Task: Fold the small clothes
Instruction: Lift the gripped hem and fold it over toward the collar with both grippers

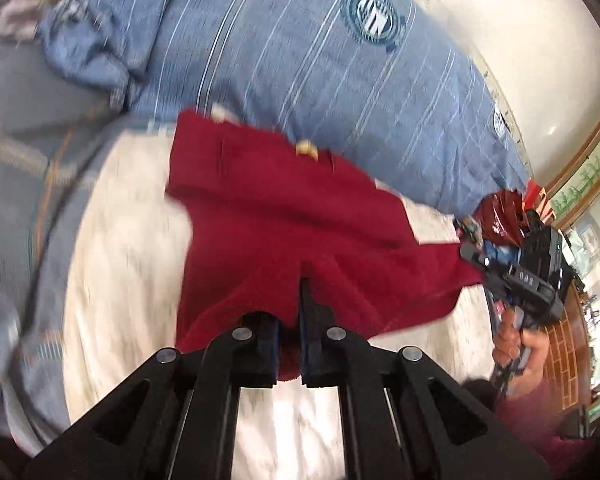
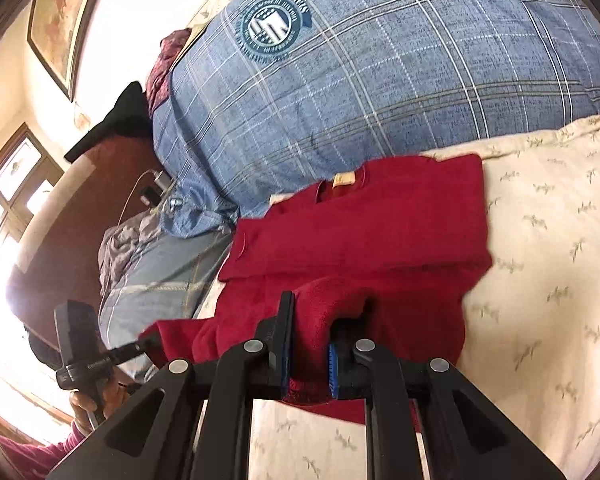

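Note:
A dark red fleece top [image 1: 280, 216] lies on the cream bed sheet [image 1: 120, 260], its tan neck label [image 1: 306, 148] at the far end. My left gripper [image 1: 292, 320] is shut on the near hem, with red fabric pinched between its pads and lifted. The right gripper [image 1: 476, 256] shows at the right edge, gripping the other corner of the hem. In the right wrist view, the right gripper [image 2: 320, 332] is shut on a bunched fold of the red top [image 2: 380, 232]. At the left of that view the left gripper [image 2: 148, 340] holds the stretched hem.
A big blue plaid pillow [image 2: 380, 80] lies just behind the top. A grey-blue blanket [image 2: 160, 272] is bunched to its left, and a phone with a cable [image 2: 152, 194] sits beyond it. A person's hand [image 1: 516, 344] holds the right gripper. Cream sheet [image 2: 548, 260] extends to the right.

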The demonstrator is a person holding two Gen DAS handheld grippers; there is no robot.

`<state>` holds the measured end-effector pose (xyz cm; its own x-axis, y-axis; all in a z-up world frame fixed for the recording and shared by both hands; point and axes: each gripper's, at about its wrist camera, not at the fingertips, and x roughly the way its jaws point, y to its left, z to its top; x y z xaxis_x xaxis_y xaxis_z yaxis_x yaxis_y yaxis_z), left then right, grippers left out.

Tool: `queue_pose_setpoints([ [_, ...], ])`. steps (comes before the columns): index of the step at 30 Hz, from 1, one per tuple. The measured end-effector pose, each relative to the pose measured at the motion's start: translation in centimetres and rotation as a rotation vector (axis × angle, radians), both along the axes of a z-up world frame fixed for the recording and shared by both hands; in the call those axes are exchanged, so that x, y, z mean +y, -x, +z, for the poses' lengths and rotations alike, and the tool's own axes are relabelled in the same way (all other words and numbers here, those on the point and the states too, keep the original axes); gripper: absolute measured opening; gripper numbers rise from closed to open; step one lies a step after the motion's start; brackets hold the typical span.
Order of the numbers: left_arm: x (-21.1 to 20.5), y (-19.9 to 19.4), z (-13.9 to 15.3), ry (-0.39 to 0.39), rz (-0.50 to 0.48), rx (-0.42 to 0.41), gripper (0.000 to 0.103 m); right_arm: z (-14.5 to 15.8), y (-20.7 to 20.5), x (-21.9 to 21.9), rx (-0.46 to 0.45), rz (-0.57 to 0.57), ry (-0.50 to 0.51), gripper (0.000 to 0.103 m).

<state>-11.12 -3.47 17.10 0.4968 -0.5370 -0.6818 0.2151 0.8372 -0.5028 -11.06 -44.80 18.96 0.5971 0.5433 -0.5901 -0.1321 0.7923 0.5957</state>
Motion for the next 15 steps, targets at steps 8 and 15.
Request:
queue_pose_setpoints([
  [8,-1.7,-10.1,1.2,-0.015,0.052,-0.050,0.005,0.7,-7.6,-1.0,-0.014,-0.040,0.039,0.013],
  [15,-3.7,-18.4,-3.1,-0.054,0.080,0.043,0.005,-4.0,-15.9,-2.1,0.119,-0.090,0.034,0.021],
])
